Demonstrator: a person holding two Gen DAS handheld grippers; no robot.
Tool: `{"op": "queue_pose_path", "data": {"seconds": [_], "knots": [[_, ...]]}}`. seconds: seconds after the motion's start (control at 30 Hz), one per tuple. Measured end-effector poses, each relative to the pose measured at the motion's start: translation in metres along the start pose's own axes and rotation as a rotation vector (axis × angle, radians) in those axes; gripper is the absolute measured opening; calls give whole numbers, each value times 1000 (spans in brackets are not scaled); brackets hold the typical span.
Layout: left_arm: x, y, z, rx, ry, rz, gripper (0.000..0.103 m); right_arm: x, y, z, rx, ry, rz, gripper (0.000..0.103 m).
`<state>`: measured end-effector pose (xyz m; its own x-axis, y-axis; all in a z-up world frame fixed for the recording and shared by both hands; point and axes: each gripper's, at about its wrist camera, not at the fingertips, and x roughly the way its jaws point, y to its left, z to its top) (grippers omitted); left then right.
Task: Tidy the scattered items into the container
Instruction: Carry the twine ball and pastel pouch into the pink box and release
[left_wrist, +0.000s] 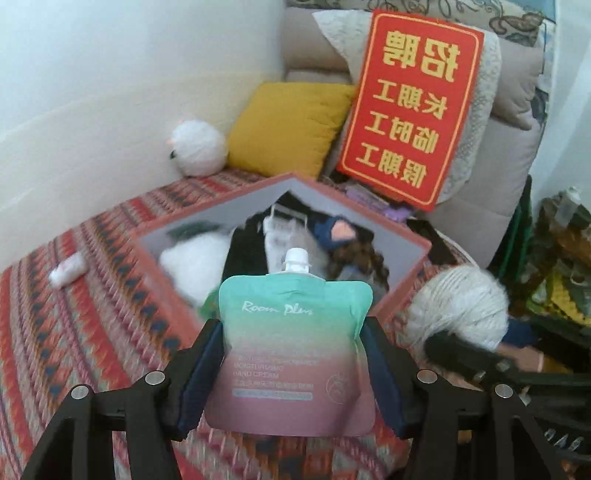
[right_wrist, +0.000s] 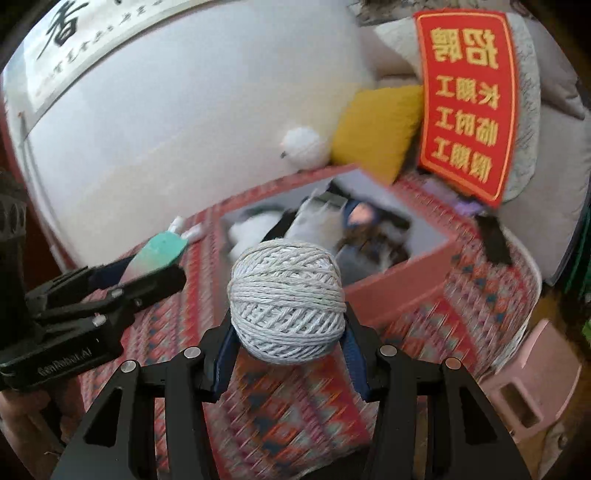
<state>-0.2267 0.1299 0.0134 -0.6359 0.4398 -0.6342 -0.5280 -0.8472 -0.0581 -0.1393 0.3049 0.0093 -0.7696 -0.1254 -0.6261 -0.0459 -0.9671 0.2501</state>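
Patterned red cloth (left_wrist: 92, 295) covers the surface, with a white wall behind it and a grey sofa at about 1 o'clock in both views. On the cloth sits the pink box (left_wrist: 402, 291), open-topped and already holding a jumble of things: something white and fluffy, dark fabric, a bit of curly brown hair. In the left wrist view the left gripper (left_wrist: 295, 365) has its fingers pinching a pouch (left_wrist: 295, 350) of hand cream by its two side edges, white cap pointing at 12 o'clock, held above the cloth just short of the box's near corner. In the right wrist view the right gripper (right_wrist: 288, 339) has its fingers closed against the sides of a twine ball (right_wrist: 287, 301), held over the cloth with the box beyond it at 12 to 1 o'clock. A small white wad (left_wrist: 68, 269) lies on the cloth at 9 o'clock of the box. Behind the box, a white pompom (left_wrist: 197, 147) rests against the wall, a yellow cushion (left_wrist: 291, 125) beside it, and a red sign (left_wrist: 410, 107) leans on the sofa.
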Motion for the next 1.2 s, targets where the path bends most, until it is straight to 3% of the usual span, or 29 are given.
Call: {"op": "queue_pose_path", "data": {"seconds": [0.2,0.4,0.5,0.57,0.8,1.0,1.2], "knots": [[69,14,58,25,27,13,63,51,-42,86,1,-38,-64,53],[144,44,104,-1,50,15,68,148,-69,178,-42,-35,-107,55],[163,54,115,-2,43,47,84,201,-79,211,-66,-13,-144,74],[165,61,119,-3,16,70,97,221,-84,223,-50,-20,-143,76],[144,64,112,6,-13,125,98,213,-79,213,-32,-35,-115,76],[101,57,92,-25,-35,184,99,153,-54,173,-41,-42,-106,79],[50,36,50,-52,-34,216,100,86,-27,119,-61,-28,-123,80]]}}
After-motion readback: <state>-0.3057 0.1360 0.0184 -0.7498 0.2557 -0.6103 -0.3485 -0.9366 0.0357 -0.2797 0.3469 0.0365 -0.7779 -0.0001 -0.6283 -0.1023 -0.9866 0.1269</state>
